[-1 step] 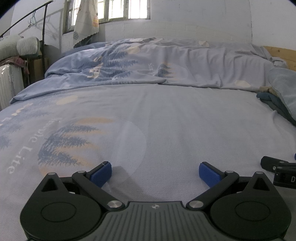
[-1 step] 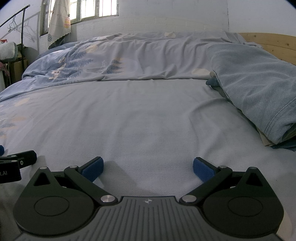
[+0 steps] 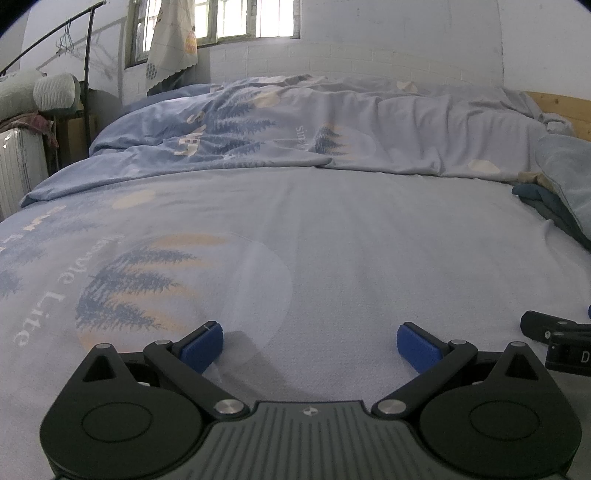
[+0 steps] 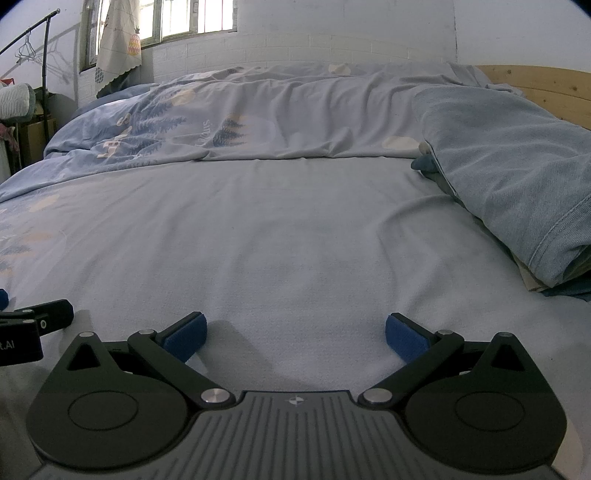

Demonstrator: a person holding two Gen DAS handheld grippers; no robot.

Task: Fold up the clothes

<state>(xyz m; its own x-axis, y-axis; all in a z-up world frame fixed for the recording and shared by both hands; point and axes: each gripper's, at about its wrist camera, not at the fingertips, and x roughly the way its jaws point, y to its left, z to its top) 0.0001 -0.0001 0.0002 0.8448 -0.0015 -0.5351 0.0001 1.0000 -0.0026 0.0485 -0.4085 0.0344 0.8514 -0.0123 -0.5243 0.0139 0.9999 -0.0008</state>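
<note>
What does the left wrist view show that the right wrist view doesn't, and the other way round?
Only the left wrist view shows the white radiator and the large tree print on the sheet. Only the right wrist view shows the pale blue denim garment in full, topping a pile. Both show the bunched duvet, the window, the wooden headboard, and the left gripper and right gripper open over bare sheet, holding nothing.

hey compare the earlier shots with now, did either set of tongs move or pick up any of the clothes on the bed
Nothing visibly changed. The left tongs and the right tongs are wide open and empty, low over the bed sheet. The pile of clothes lies untouched at the right, and the duvet is bunched across the far end as before.
</note>
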